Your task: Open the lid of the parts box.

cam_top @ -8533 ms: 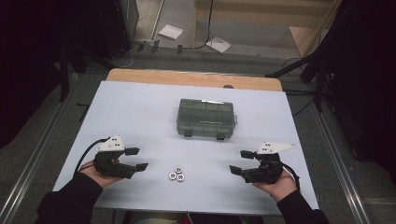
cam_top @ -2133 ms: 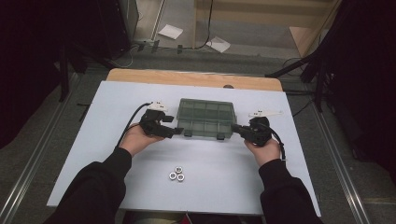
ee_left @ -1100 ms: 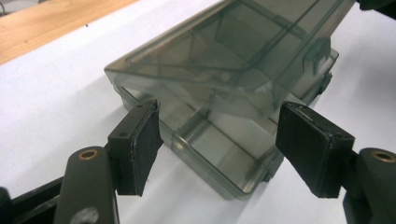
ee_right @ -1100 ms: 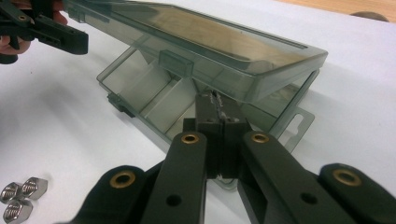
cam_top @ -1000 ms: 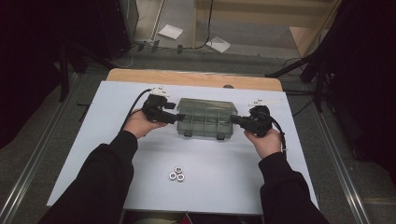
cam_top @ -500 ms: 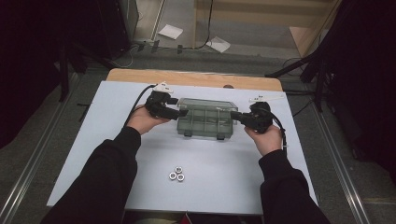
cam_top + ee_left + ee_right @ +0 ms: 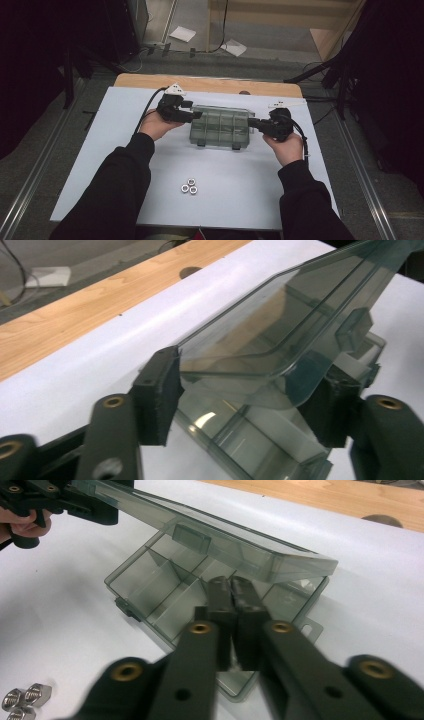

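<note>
Now the left tool [image 7: 240, 405] was clamped on the lid [image 7: 280, 325], jaws just closing in, tilting it over the compartment box [image 7: 220, 129] mid-frame; the right tool [image 7: 232, 605], jaws together, pressed the box's right end.

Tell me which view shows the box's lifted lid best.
The right gripper view: the lid shows whole, tilted up above the open compartment box, with the left claw at its far end. The left gripper view shows one lid corner close up between the pads. The high view barely separates the lid from the box.
</note>
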Action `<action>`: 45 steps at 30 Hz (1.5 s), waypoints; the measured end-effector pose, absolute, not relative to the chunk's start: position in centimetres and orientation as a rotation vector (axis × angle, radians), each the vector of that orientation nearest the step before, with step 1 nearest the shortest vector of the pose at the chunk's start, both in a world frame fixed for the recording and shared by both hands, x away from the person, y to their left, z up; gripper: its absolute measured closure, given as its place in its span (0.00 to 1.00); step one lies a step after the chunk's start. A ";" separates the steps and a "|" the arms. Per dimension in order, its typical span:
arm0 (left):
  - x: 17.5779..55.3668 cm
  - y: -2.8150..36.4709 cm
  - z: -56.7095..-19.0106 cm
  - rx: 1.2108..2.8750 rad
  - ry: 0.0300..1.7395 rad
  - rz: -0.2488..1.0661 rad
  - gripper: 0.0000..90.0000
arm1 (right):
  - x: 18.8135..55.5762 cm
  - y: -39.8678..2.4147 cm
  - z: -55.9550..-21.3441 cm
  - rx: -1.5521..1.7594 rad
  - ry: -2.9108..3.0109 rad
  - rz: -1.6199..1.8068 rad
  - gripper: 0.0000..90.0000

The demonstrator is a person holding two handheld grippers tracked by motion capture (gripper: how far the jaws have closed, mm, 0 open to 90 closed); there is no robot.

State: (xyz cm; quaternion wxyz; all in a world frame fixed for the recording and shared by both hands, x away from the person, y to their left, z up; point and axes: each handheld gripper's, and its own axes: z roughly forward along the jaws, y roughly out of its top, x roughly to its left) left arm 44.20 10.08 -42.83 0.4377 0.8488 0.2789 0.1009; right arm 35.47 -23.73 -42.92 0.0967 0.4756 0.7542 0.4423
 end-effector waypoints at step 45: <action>45.9 9.6 -42.3 2.076 0.744 0.265 0.55 | 39.1 -24.4 -43.7 1.318 2.079 1.347 0.63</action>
